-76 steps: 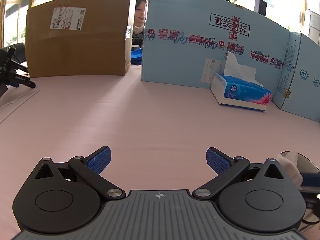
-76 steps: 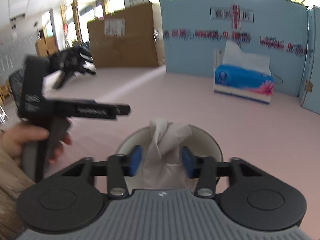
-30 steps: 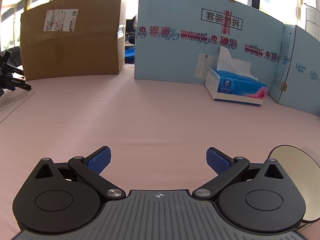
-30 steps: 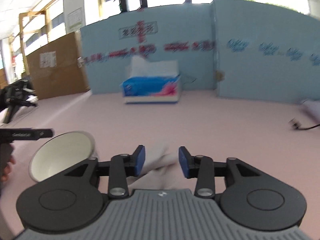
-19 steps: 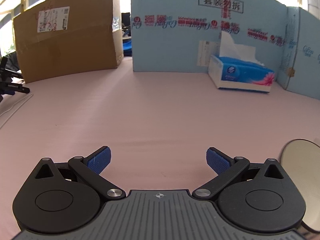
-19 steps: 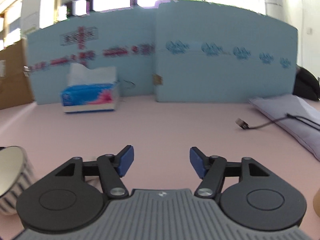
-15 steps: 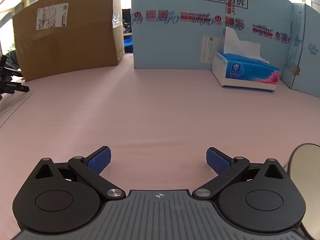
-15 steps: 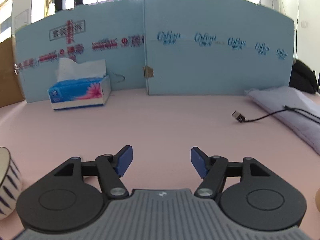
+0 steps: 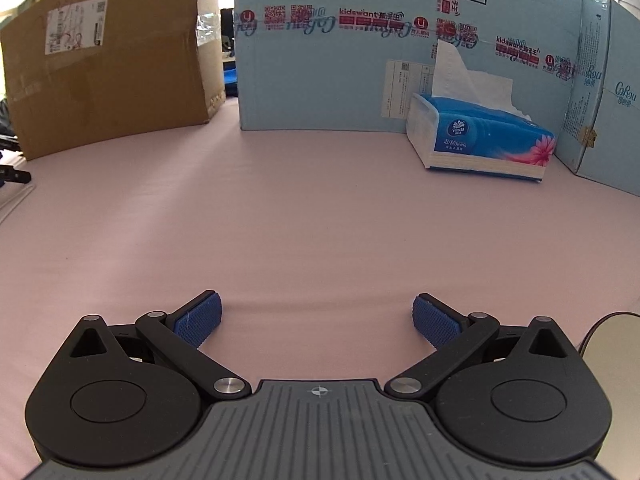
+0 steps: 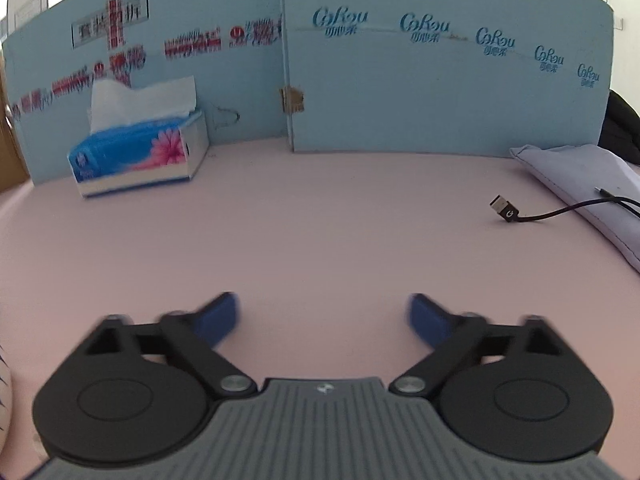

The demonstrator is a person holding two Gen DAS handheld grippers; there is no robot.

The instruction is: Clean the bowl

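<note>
The white bowl (image 9: 622,356) shows only as a rim at the right edge of the left wrist view, to the right of my left gripper (image 9: 317,316), which is open and empty above the pink table. In the right wrist view a sliver of the bowl's blue-striped side (image 10: 4,396) sits at the far left edge. My right gripper (image 10: 322,314) is open and empty, its fingers blurred. The crumpled tissue is not in view.
A blue tissue box (image 9: 480,140) (image 10: 138,156) stands at the back against light-blue cardboard walls (image 10: 440,80). A brown carton (image 9: 108,68) stands at the back left. A USB cable (image 10: 506,210) and a grey cloth bag (image 10: 592,184) lie at the right.
My right gripper held a tissue in the bowl, swung right away from the bowl, let the tissue go and opened wider. The bowl slid toward the edge of both views.
</note>
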